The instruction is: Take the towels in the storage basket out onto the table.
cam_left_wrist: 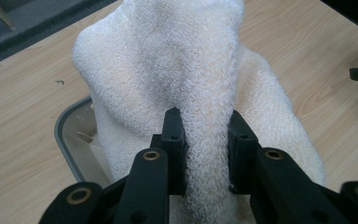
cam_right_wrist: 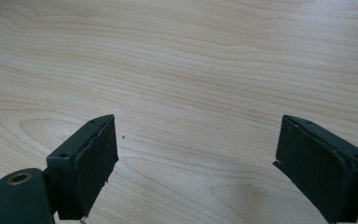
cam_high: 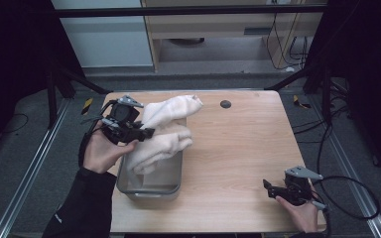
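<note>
A cream terry towel [cam_high: 166, 131] lies bunched over the far end of a metal tray [cam_high: 149, 187] on the left half of the wooden table [cam_high: 238, 148]. My left gripper [cam_high: 146, 133] is shut on a fold of that towel [cam_left_wrist: 168, 70], and its two black pads [cam_left_wrist: 173, 135] press the cloth from both sides. Part of the towel hangs down into the tray [cam_left_wrist: 67, 140]. My right gripper [cam_high: 267, 186] rests low over the table's front right corner. Its jaws stand wide apart over bare wood, with nothing between the pads [cam_right_wrist: 95, 163].
A dark round hole [cam_high: 225, 104] sits in the tabletop near the far edge. A black cable [cam_high: 349, 198] loops off the table's right side from the right gripper. Metal rails and a grey floor surround the table.
</note>
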`<state>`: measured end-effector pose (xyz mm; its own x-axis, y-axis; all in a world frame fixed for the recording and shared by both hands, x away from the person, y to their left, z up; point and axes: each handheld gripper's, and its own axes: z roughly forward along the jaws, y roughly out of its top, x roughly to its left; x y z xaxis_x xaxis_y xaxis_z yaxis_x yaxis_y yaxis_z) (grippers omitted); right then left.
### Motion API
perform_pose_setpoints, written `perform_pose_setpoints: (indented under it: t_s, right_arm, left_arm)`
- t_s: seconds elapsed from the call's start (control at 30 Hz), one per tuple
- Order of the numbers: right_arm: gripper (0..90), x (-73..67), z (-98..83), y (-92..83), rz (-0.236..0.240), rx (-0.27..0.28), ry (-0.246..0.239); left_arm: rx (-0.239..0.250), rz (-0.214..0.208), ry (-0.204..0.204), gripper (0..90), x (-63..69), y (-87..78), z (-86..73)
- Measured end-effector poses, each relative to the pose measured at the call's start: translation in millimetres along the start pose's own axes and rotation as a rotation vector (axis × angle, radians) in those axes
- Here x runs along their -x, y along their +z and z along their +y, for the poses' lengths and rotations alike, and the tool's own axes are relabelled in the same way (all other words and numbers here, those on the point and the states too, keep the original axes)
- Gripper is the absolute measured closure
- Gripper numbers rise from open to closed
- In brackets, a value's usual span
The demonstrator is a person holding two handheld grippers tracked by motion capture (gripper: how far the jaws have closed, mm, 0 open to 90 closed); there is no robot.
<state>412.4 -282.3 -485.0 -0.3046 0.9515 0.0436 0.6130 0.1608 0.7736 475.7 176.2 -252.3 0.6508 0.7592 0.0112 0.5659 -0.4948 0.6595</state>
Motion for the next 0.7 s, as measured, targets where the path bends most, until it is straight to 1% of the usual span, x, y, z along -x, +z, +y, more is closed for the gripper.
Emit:
perform_pose_setpoints:
  t_s: [0.3,0.33,0.63,0.7]
  right_arm:
    - [12.4,1.1,0.1,-0.6,0.000,0.003,0.001]
    - [12.4,1.5,-0.1,-0.1,-0.004,0.006,-0.005]
    - [12.4,1.4,-0.3,-0.8,-0.003,0.005,0.003]
    - [12.4,2.0,-0.2,-1.1,-0.005,0.006,-0.003]
  left_arm:
    - [-0.012,-0.018,0.038,73.3,14.9,0.7,14.0]
    - [-0.010,-0.019,0.038,73.3,16.5,0.7,15.4]
    - [-0.015,-0.029,0.089,73.3,36.2,-1.6,34.3]
    - [-0.021,-0.032,0.099,73.3,39.9,-1.1,37.6]
